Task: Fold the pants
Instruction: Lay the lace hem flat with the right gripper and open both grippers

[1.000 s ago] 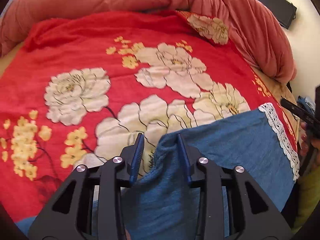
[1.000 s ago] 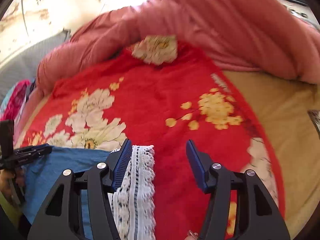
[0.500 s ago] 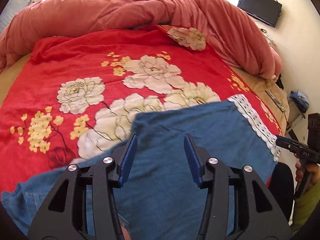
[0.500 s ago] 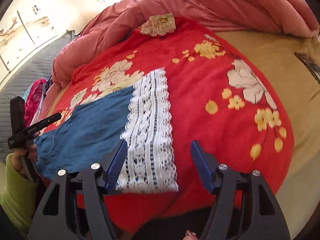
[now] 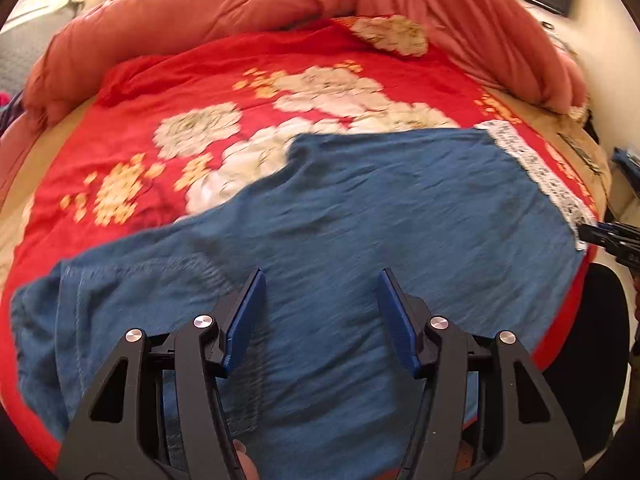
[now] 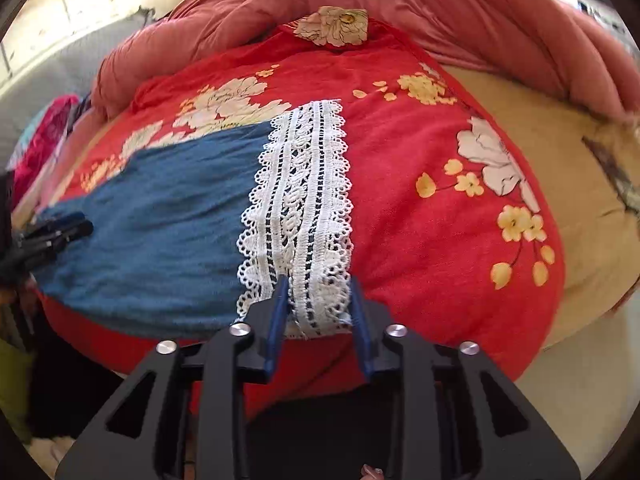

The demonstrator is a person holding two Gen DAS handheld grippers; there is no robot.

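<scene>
My left gripper point(image 5: 320, 316) hangs over the pants point(image 5: 360, 216) with its jaws opening and nothing gripped; blue cloth shows in the gap, lying flat below the pads. My right gripper point(image 6: 318, 316) is closing its jaws at the near end of the lace hem point(image 6: 300, 208). The lace lies between the pads, but I cannot tell whether they press it yet, since the hem's near corner sinks behind the fingers.

The pants lie spread on the red blanket point(image 5: 168, 92), waist end at the left of the left view, lace cuff at the right. The left view is smeared, so the seams and stitching near the waist are hard to read. The near edge of the cloth is cut off behind my left gripper's frame. In the right view the far left of the pants ends under the other gripper's black tips, and beyond that the frame goes dark.

The pants' far edge steps across the white flowers of the blanket. The near edge hangs at the bed's rim, where the blanket curves down out of sight. Past the lace, to the right, the blanket is bare red with yellow and white flowers, then tan sheet point(image 6: 560, 132). Beyond the pants lies more open blanket up to the heaped pink quilt point(image 6: 460, 4) along the back.
</scene>
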